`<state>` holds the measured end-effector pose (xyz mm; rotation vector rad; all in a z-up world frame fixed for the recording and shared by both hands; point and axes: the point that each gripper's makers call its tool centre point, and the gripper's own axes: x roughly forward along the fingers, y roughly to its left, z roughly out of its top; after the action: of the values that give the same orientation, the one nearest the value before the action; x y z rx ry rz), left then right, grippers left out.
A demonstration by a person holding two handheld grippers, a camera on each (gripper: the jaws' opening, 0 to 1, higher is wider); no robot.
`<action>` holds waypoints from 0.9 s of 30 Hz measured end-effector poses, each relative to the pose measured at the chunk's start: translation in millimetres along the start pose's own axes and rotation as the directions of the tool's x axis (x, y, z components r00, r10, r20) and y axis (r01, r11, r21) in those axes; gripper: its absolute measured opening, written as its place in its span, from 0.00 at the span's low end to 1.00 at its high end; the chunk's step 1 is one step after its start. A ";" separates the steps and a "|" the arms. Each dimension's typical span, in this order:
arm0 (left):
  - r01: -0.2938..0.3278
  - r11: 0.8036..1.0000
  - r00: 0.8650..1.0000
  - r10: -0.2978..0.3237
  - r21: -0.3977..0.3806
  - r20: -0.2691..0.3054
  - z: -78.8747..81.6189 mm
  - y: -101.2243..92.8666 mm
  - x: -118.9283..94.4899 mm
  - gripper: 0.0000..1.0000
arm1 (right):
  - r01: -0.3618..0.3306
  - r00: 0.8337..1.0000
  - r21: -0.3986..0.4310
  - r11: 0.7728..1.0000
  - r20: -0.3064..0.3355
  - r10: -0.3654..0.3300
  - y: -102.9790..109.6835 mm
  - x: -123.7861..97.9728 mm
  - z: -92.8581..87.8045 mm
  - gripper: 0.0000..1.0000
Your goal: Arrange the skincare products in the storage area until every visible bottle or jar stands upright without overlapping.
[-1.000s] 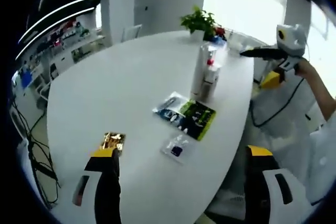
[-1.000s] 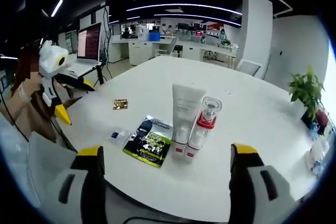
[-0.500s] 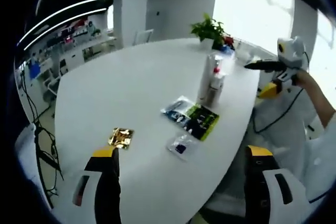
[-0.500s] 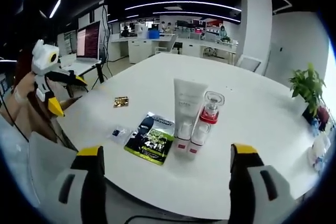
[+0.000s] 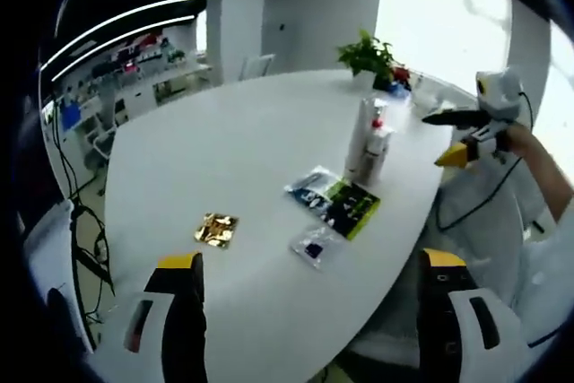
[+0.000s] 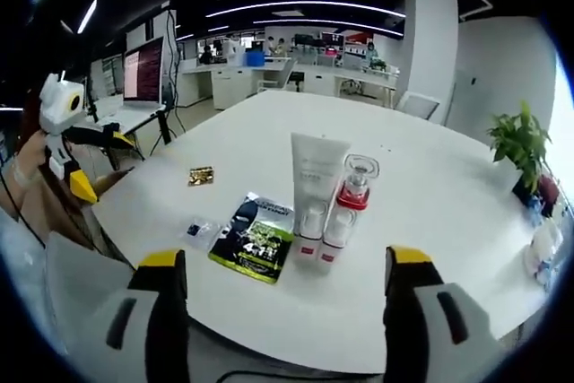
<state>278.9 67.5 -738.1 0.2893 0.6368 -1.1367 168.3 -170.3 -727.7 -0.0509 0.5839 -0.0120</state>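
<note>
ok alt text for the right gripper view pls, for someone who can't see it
A white tube and a red-collared bottle stand upright side by side on a white oval table, with a dark sachet, a small clear packet and a gold packet lying flat nearby. The right claw is open in the foreground.

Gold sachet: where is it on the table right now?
The gold sachet lies flat on the white table, apart from the rest, nearest the small clear packet; in the right gripper view it sits left of the green-black sachet.
</note>
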 end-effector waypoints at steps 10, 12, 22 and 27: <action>0.002 1.000 1.000 -0.002 0.003 0.009 3.6 1.4 -0.2 0.95 | -0.011 1.000 0.029 1.000 0.010 0.011 7.4 -2.8 -2.5 0.60; 0.007 1.000 1.000 -0.007 0.003 0.004 2.0 0.8 0.8 0.95 | -0.015 1.000 0.027 1.000 0.017 0.014 7.7 -3.8 -1.6 0.55; 0.017 1.000 0.999 -0.017 0.013 -0.031 -6.7 4.0 8.7 0.92 | -0.016 0.999 0.001 1.000 0.030 0.016 7.8 -3.5 -2.0 0.46; 0.013 0.999 0.998 -0.011 0.032 -0.057 -10.0 11.7 13.6 0.91 | -0.020 1.000 0.000 1.000 0.022 0.020 7.7 -3.2 -4.6 0.47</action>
<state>289.9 67.3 -755.3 0.3471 0.6708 -1.1542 163.1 -162.7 -730.1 -0.0448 0.5621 0.0079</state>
